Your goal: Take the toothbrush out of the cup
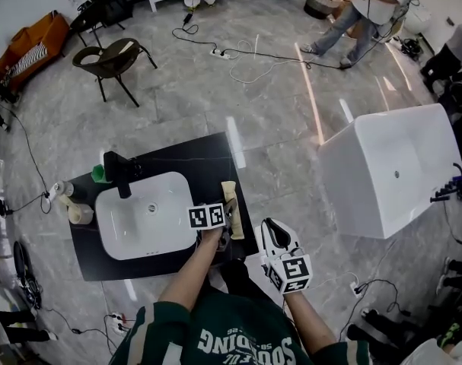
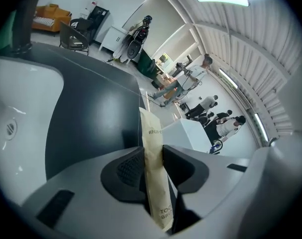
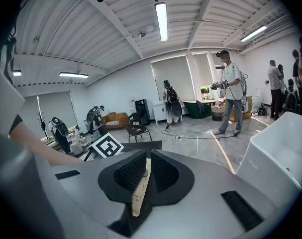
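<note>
One toothbrush (image 2: 150,128), sealed in its beige paper packet, is out of the green cup (image 1: 99,175) and pinched between the pads of my left claw (image 2: 151,158), which is clamped firmly on the lower part of the packet. The packet points away from me along the right edge of the black table (image 1: 208,154), just right of the white sink (image 1: 162,226). Whether it touches the table I cannot tell. The cup stands well apart at the back left, beside the black faucet (image 1: 118,169). My bare left forearm (image 1: 189,276) reaches forward, with the claw tilted downward. My right claw (image 3: 143,176) hangs off the table's near right corner, over the floor, its jaws closed on a thin beige printed paper strip (image 3: 137,198).
</note>
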